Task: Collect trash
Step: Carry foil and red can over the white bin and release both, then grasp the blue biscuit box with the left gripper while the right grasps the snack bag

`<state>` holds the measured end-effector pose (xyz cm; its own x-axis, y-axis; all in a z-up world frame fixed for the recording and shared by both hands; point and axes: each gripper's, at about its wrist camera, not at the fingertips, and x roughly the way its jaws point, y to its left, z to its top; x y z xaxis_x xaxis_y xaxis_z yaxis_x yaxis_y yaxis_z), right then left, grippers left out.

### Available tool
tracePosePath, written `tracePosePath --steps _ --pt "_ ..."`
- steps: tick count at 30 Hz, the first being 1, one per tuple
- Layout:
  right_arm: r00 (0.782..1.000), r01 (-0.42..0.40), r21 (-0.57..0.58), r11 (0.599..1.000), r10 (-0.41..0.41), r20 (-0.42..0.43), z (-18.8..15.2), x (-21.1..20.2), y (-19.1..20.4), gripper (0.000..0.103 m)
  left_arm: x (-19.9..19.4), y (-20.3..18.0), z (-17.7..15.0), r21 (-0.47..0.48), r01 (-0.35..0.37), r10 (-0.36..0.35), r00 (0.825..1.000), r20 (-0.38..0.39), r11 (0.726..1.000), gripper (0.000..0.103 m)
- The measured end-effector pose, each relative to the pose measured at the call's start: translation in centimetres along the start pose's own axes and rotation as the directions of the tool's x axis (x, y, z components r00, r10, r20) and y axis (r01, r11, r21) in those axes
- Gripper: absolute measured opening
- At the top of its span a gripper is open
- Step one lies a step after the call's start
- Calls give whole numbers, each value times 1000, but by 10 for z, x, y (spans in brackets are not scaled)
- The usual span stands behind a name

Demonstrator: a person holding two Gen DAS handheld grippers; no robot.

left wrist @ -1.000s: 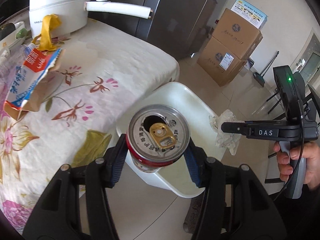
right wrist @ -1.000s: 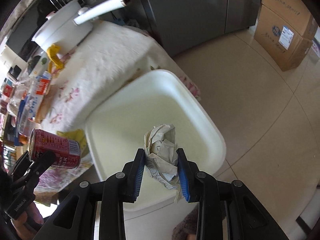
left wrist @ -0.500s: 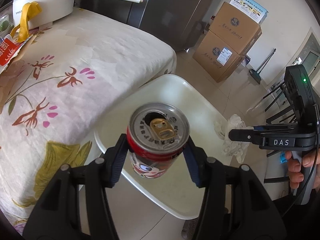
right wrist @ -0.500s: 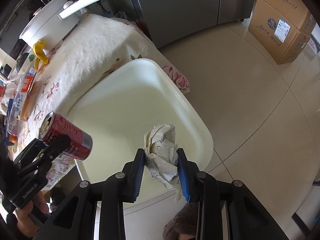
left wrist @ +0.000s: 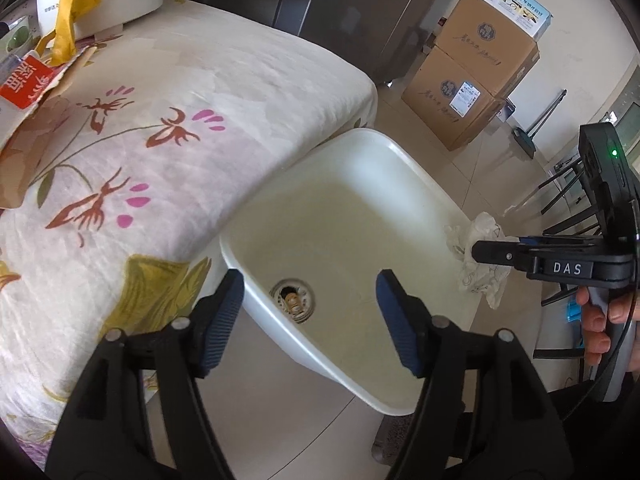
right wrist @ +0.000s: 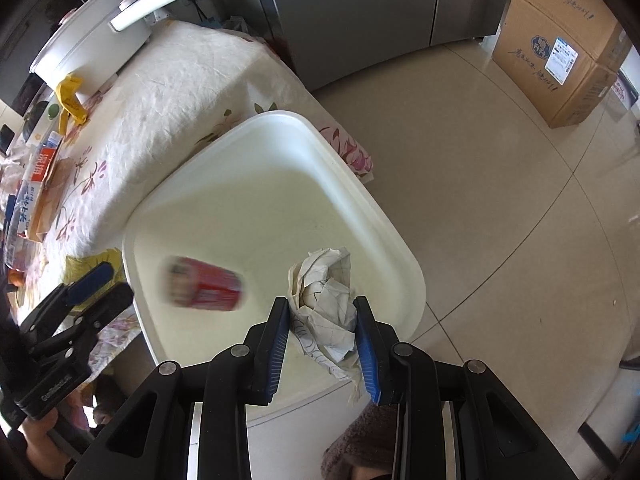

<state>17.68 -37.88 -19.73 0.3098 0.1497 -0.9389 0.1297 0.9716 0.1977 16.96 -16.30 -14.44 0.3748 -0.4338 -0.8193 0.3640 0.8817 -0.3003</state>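
White plastic bin (right wrist: pixel 400 248) beside the worktop (left wrist: pixel 224 80) edge; blurred red can (right wrist: pixel 202 285) inside, long axis sideways; left gripper (left wrist: pixel 308 308) fingers apart; right gripper (right wrist: pixel 322 334) fingers clamped on crumpled white paper (right wrist: pixel 326 300).

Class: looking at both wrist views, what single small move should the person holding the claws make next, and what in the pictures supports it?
Probably open the right claw: it grips the crumpled paper above the white bin, while the left claw is open and the red can is in the bin.
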Motion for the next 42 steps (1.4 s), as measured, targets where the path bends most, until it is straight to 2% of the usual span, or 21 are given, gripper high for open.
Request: tracePosePath --steps 5,11,12,15,18,20,22,25,36,42 --pt "1000 4 -14 1000 -4 -2 0 1 6 33 -17 13 -6 2 -70 70 997 -25 998 80" --pt "1000 10 -25 1000 -10 -6 2 4 12 33 -43 29 -16 -8 -134 134 991 -15 991 84" --pt "1000 12 -26 1000 -12 -7 2 4 13 33 -48 33 -17 -12 -146 146 989 -13 989 89" --pt "1000 17 -29 999 -17 -4 4 5 18 34 -63 42 -21 -10 -174 174 985 0 985 94" --pt "1000 14 -28 1000 -14 0 5 4 24 38 -75 48 -23 -16 -192 192 981 10 981 94" --pt "1000 11 -26 1000 -11 8 6 2 28 47 -85 54 -26 -25 -197 198 980 17 980 95" --pt "1000 6 -34 999 -5 22 7 -1 33 60 -94 59 -29 -35 -206 207 978 26 978 96" --pt "999 -6 -53 999 8 44 7 -9 44 67 -106 68 -32 -48 -219 220 975 38 975 97" --pt "991 -47 -120 992 61 116 8 -41 92 75 -155 112 -52 -134 -259 270 960 77 957 100" --pt "985 -54 -176 983 82 152 8 -53 130 78 -180 142 -65 -193 -291 314 944 100 937 102"
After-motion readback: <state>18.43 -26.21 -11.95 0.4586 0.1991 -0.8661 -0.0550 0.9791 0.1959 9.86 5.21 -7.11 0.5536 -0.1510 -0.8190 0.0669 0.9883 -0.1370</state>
